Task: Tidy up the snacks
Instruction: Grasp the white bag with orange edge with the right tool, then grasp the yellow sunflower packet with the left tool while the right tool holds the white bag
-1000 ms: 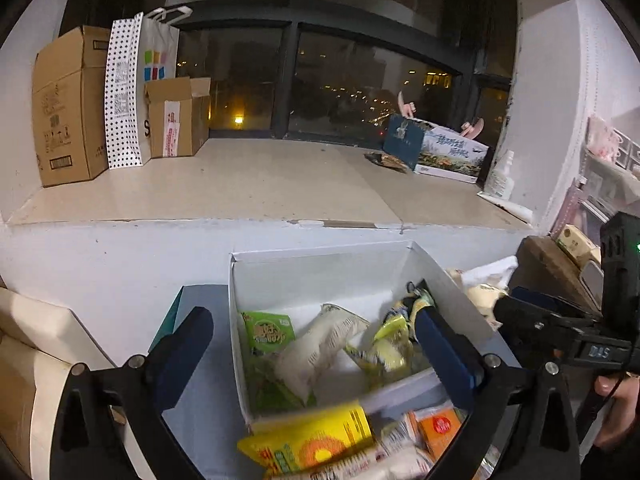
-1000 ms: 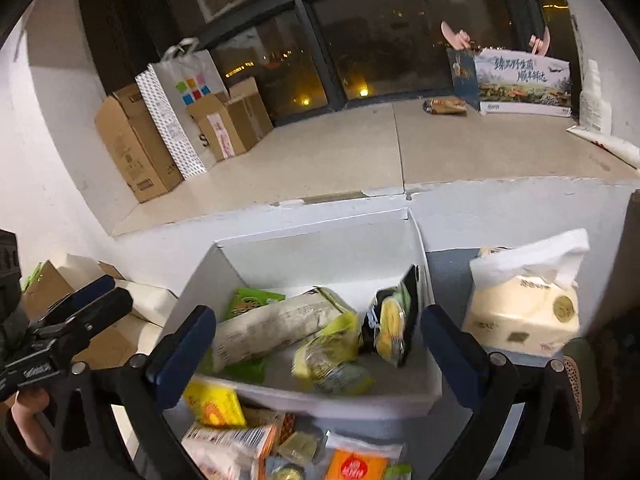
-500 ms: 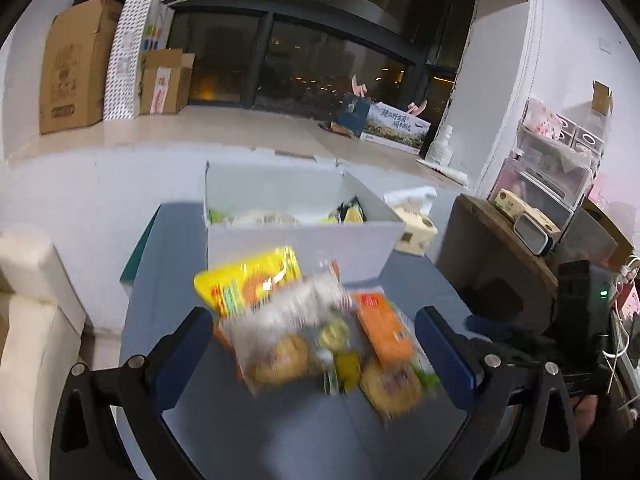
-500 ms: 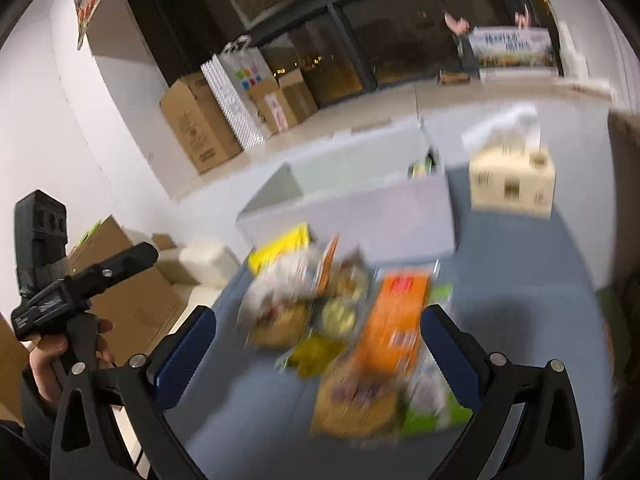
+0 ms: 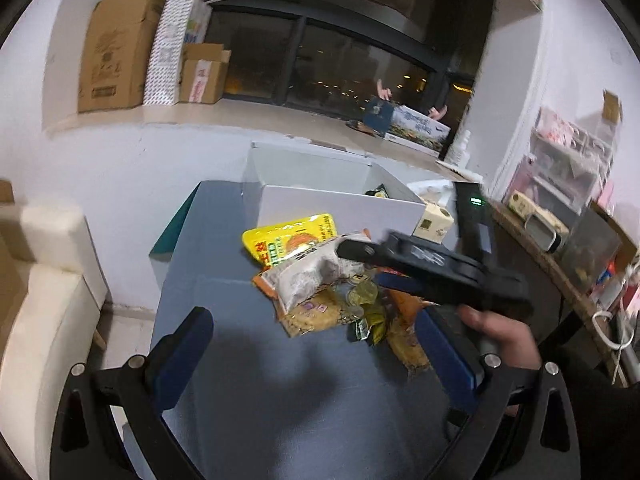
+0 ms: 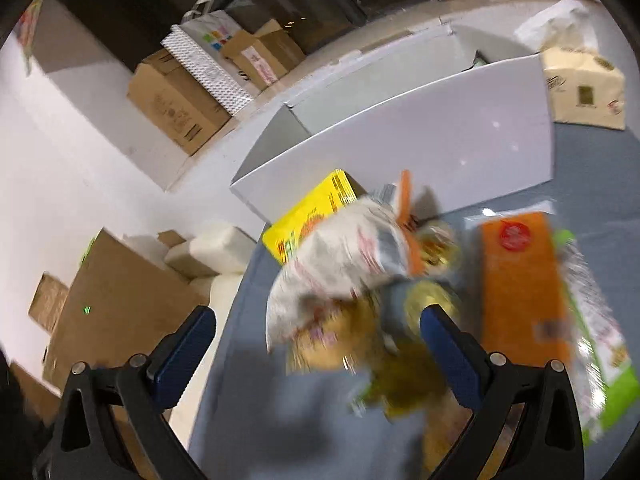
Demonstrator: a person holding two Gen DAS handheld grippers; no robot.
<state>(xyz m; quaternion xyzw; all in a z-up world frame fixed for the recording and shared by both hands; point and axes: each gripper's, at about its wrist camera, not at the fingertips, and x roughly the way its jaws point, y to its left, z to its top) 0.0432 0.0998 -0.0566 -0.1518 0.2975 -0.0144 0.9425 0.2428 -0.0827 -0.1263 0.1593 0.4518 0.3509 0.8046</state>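
A grey-blue table (image 5: 248, 408) carries a white box (image 5: 340, 204) at its far end, a tissue pack (image 5: 434, 224) right of the box, and a heap of snack packets (image 5: 320, 280) nearer.

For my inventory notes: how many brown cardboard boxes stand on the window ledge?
2: a large cardboard box at the ledge's left end, and a small cardboard box right of the white paper bag between them. Others may be hidden.

cardboard boxes (image 5: 116, 46), tissue pack (image 6: 582, 84), sofa (image 5: 44, 292)
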